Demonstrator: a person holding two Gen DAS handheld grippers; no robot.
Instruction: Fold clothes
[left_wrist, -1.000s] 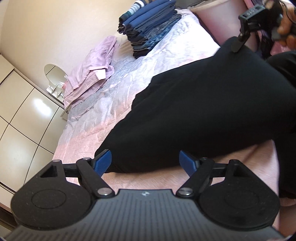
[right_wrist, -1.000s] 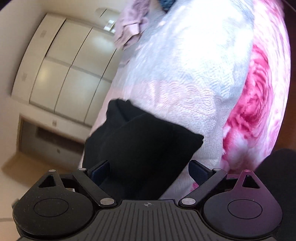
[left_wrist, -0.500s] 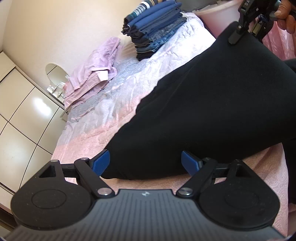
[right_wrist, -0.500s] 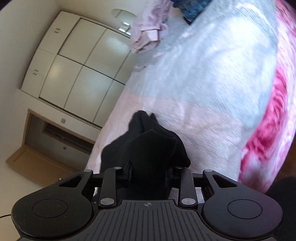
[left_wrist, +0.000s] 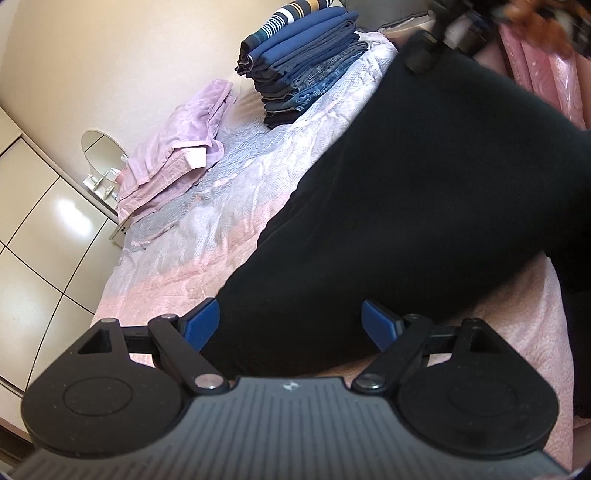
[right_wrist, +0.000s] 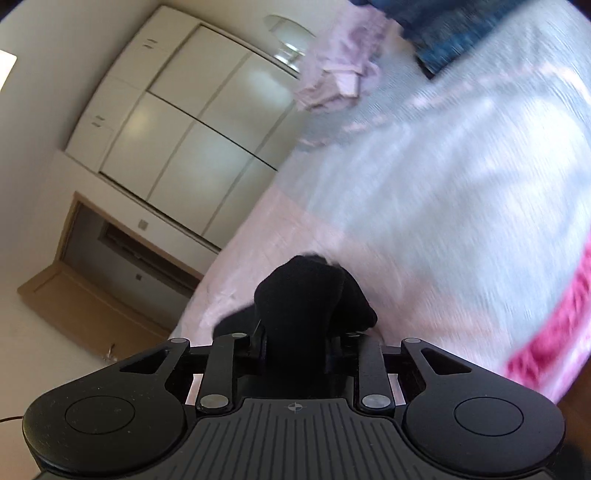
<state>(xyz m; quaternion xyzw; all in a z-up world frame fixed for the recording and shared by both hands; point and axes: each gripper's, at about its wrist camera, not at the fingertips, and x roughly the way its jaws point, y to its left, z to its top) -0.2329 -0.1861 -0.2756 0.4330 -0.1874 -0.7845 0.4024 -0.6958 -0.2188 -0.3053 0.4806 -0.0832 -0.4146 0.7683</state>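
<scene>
The right gripper (right_wrist: 295, 343) has just closed and clenches a bunch of the black garment (left_wrist: 424, 206). The left gripper (left_wrist: 290, 323) is released, its blue pads either side of the garment's lower edge, which lies on the pink bed (left_wrist: 221, 236) at frame centre.

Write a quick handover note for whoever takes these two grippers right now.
Right gripper: jaws just closed, pinching a bunched corner of the black fabric garment.
Left gripper: open, blue pads either side of the garment's near edge, not pressing.
Garment drapes from the right gripper onto the pink quilted bedspread.
Done: folded stack of blue clothes at the far end.
Left: grip with left, fold the garment.
</scene>
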